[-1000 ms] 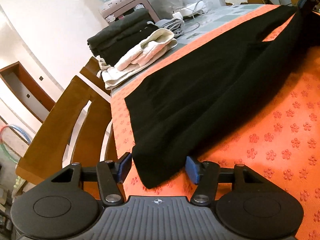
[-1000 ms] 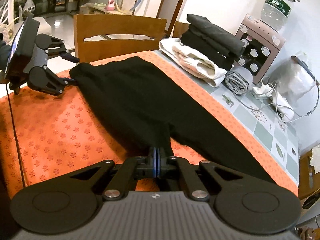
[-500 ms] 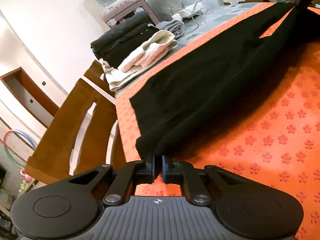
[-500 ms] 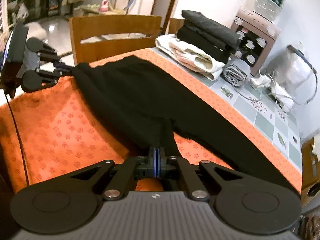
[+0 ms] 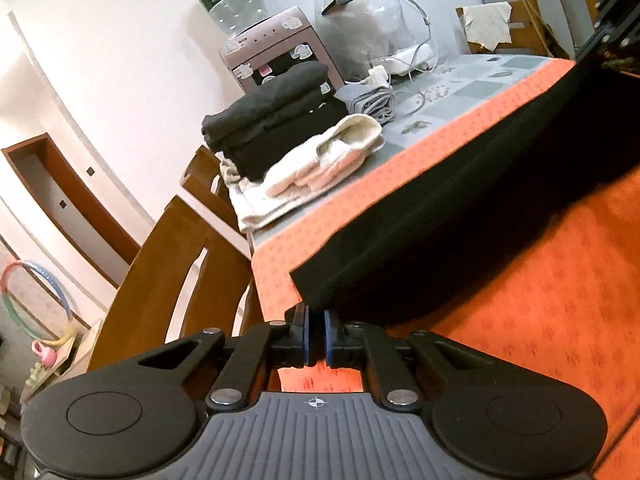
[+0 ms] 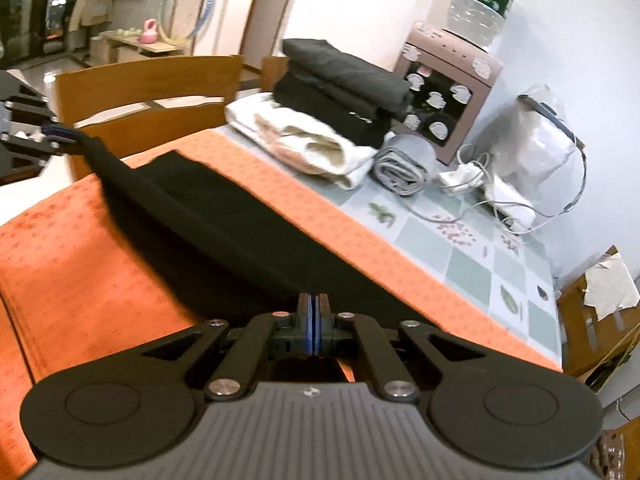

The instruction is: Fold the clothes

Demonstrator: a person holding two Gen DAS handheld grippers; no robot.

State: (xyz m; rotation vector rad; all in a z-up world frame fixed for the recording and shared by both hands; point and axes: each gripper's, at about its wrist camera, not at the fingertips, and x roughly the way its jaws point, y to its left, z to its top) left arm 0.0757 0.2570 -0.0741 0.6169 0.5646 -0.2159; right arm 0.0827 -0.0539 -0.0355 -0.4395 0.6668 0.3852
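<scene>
The left gripper [image 5: 316,334] is clenched on one corner of the black fabric trousers [image 5: 460,216], and the right gripper [image 6: 313,326] is clenched on the opposite end. The trousers hang stretched between them, lifted along the near edge above the orange flower-patterned tablecloth [image 6: 80,264], the far edge resting on it. Beyond the tablecloth sits a stack of folded dark and cream clothes [image 6: 332,116], beside a rolled grey garment [image 6: 404,164].

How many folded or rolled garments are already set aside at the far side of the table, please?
4 visible: a dark grey garment on top of a black one, a cream one beside and partly under them, and a grey roll right of these. Others may be hidden.
</scene>
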